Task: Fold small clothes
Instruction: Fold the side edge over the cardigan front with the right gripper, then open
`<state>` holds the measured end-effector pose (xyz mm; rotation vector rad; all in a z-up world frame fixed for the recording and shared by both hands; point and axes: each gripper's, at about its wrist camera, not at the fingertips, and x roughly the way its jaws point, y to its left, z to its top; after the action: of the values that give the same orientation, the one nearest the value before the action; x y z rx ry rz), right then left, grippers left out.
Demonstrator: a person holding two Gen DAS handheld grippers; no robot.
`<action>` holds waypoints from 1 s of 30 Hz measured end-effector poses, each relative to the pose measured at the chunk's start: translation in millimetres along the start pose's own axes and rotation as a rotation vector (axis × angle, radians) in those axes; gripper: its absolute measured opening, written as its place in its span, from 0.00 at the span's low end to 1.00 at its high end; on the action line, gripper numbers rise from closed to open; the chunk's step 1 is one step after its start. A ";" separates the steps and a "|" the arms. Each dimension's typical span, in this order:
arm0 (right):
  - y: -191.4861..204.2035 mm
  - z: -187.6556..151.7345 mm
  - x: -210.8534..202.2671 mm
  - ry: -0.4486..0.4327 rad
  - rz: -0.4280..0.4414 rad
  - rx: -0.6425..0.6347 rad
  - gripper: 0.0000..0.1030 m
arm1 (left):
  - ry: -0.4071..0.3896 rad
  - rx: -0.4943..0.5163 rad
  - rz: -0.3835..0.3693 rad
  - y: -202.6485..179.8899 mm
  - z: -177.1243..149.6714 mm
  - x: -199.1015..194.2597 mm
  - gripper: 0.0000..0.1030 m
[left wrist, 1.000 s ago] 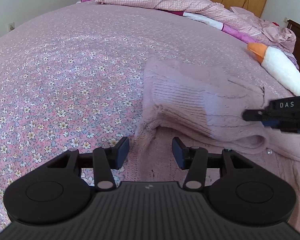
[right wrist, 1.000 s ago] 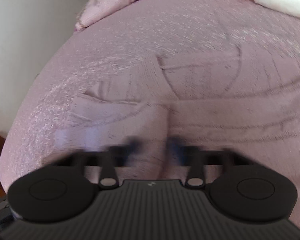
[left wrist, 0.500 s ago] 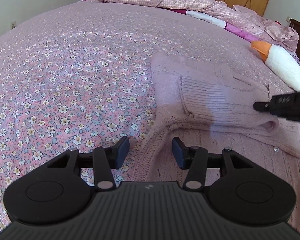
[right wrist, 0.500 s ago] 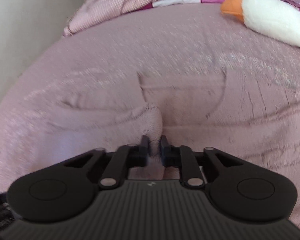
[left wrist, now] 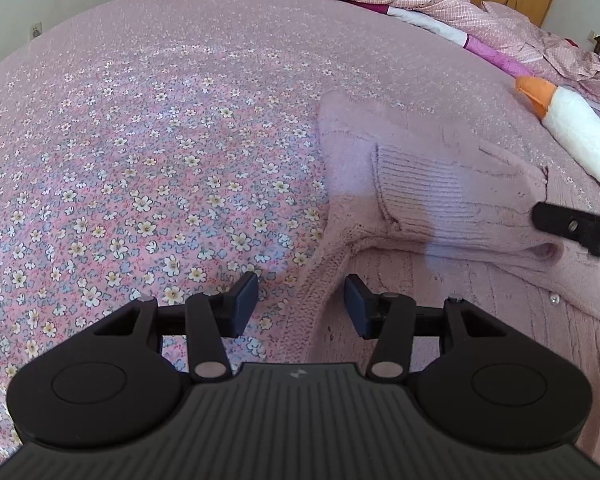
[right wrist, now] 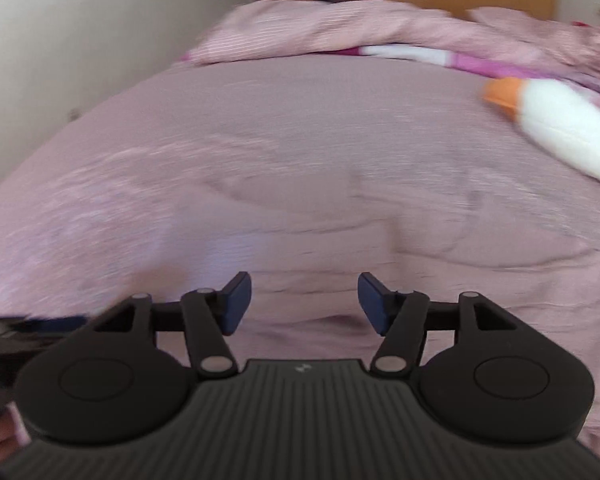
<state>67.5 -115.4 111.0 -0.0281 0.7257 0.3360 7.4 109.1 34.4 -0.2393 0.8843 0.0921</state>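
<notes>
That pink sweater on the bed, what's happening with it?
A person is folding the pink knit sweater on the flowered bedspread, with tongs in each hand. One sleeve already lies folded across the body. Both the left tongs and right tongs are open, holding nothing, just above the fabric. A stuffed goose lies nearby.

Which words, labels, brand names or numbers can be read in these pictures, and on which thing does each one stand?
No readable text anywhere.
Left gripper body: a small pale logo mark, no letters.
Right gripper body: the same mark; this view is blurred.
The sweater, bedspread and plush goose carry no writing.
</notes>
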 end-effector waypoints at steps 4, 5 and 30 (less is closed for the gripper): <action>31.5 -2.3 4.7 -0.004 0.069 -0.159 0.60 | 0.014 0.004 0.000 0.2 -0.6 -0.2 0.54; 37.5 -2.6 8.0 0.002 0.072 -0.196 0.59 | 0.018 0.011 0.000 -0.1 -0.6 -0.2 0.54; 44.8 10.3 53.5 0.023 0.231 -0.179 0.11 | 0.016 0.074 0.012 -7.0 -5.2 1.3 0.60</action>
<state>97.5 -56.0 87.7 -0.1186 0.7216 0.6223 5.5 101.0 31.4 -0.1662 0.9029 0.0689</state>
